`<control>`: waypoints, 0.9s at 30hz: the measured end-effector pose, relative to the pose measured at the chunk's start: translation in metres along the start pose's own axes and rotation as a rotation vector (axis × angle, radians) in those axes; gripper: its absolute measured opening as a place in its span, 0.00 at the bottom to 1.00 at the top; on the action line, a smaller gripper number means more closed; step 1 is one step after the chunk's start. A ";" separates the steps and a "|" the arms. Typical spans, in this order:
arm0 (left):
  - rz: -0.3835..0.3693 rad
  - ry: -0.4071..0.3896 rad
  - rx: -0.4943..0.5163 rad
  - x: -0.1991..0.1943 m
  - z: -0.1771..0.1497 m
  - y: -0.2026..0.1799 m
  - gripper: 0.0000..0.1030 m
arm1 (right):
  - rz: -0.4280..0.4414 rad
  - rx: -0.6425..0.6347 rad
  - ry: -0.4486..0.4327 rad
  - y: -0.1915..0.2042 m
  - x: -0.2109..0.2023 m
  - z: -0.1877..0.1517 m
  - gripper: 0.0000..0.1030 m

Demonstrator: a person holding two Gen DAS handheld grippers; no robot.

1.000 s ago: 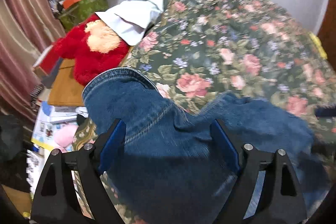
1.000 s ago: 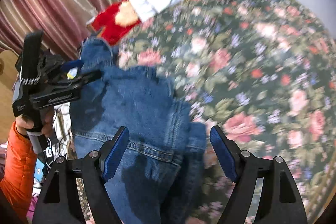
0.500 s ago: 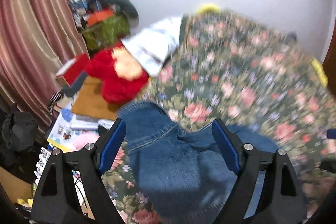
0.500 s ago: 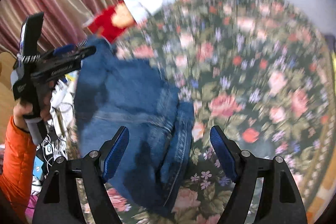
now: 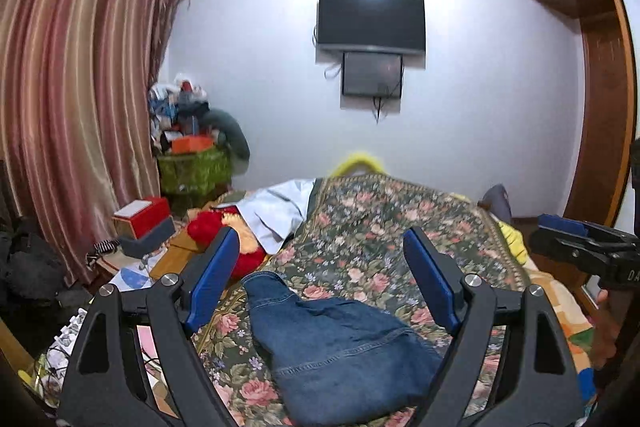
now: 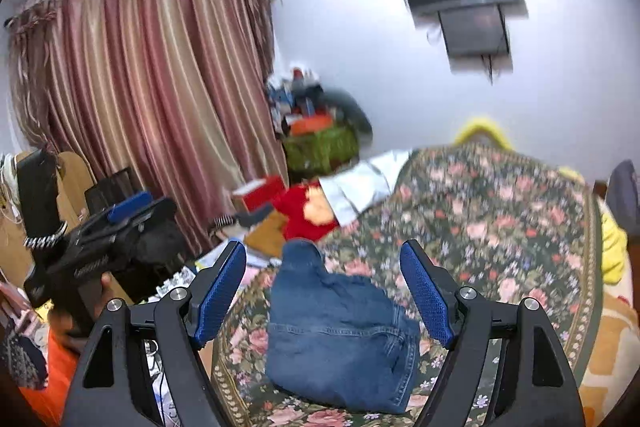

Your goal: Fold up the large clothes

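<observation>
A: Left wrist view first. How far along does this look?

B: Nearly done, I'd judge. The denim jeans lie in a compact folded bundle at lower centre of the frame, on the floral bedspread. The left tongs are spread wide with nothing between the blue pads. At the right edge the right tongs show side-on; from here I cannot tell their gap.

A: And against the earlier frames?

B: A second ago the denim filled the lower frame right up to the pads. Now the camera has pulled back and tilted up, so the wall television and curtain are in sight.

A: Right wrist view?

B: Same bundle, jeans at lower centre on the bedspread, waistband seam across the near side. The right tongs gape wide, holding nothing. The left tongs hover at the left edge, well clear of the cloth.

A: Change there?

B: Earlier that pair hung just over the denim's left edge; it has since withdrawn. What's left is perhaps a tidy-up, if anything.
</observation>
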State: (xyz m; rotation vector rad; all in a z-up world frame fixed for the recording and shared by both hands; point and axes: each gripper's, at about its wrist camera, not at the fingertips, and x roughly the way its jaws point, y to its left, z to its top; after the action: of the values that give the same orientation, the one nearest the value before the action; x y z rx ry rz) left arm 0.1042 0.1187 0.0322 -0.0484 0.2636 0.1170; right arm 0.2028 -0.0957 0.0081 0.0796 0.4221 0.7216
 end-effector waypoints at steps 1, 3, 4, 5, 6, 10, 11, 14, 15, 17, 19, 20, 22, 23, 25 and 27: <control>0.003 -0.012 -0.001 -0.008 -0.003 -0.004 0.82 | -0.003 -0.008 -0.014 0.006 -0.009 -0.001 0.76; 0.018 -0.032 -0.005 -0.022 -0.011 -0.010 0.82 | -0.008 -0.027 -0.042 0.019 -0.026 -0.004 0.76; 0.026 -0.040 -0.013 -0.029 -0.015 -0.014 0.82 | -0.014 -0.034 -0.054 0.026 -0.034 -0.008 0.76; 0.028 -0.041 -0.022 -0.033 -0.018 -0.015 0.82 | -0.018 -0.034 -0.058 0.030 -0.039 -0.010 0.77; 0.027 -0.039 -0.033 -0.036 -0.021 -0.017 0.82 | -0.022 -0.035 -0.062 0.035 -0.045 -0.014 0.78; 0.022 -0.011 -0.062 -0.043 -0.033 -0.021 0.88 | -0.080 -0.041 -0.092 0.047 -0.062 -0.028 0.95; 0.023 -0.002 -0.060 -0.044 -0.035 -0.022 0.89 | -0.094 -0.046 -0.098 0.049 -0.065 -0.031 0.97; 0.022 0.020 -0.059 -0.044 -0.042 -0.023 0.89 | -0.130 -0.064 -0.097 0.055 -0.071 -0.038 1.00; 0.027 0.023 -0.059 -0.044 -0.043 -0.024 0.89 | -0.145 -0.068 -0.096 0.055 -0.072 -0.040 1.00; 0.038 0.022 -0.054 -0.045 -0.045 -0.025 0.91 | -0.161 -0.075 -0.083 0.056 -0.071 -0.043 1.00; 0.038 0.021 -0.056 -0.044 -0.045 -0.025 0.91 | -0.171 -0.074 -0.067 0.056 -0.069 -0.045 1.00; 0.036 0.021 -0.057 -0.046 -0.047 -0.025 0.91 | -0.172 -0.072 -0.060 0.055 -0.067 -0.046 1.00; 0.034 0.020 -0.058 -0.046 -0.047 -0.026 0.91 | -0.177 -0.067 -0.048 0.054 -0.065 -0.048 1.00; 0.033 0.020 -0.057 -0.046 -0.048 -0.026 0.92 | -0.176 -0.063 -0.045 0.053 -0.064 -0.048 1.00; 0.034 0.017 -0.057 -0.047 -0.048 -0.027 0.92 | -0.174 -0.062 -0.040 0.052 -0.062 -0.048 1.00; 0.029 0.016 -0.060 -0.046 -0.048 -0.027 0.92 | -0.177 -0.064 -0.040 0.051 -0.060 -0.048 1.00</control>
State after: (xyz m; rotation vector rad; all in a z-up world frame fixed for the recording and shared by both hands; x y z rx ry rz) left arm 0.0509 0.0834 -0.0014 -0.1047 0.2765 0.1532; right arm 0.1116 -0.0998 -0.0040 -0.0040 0.3626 0.5579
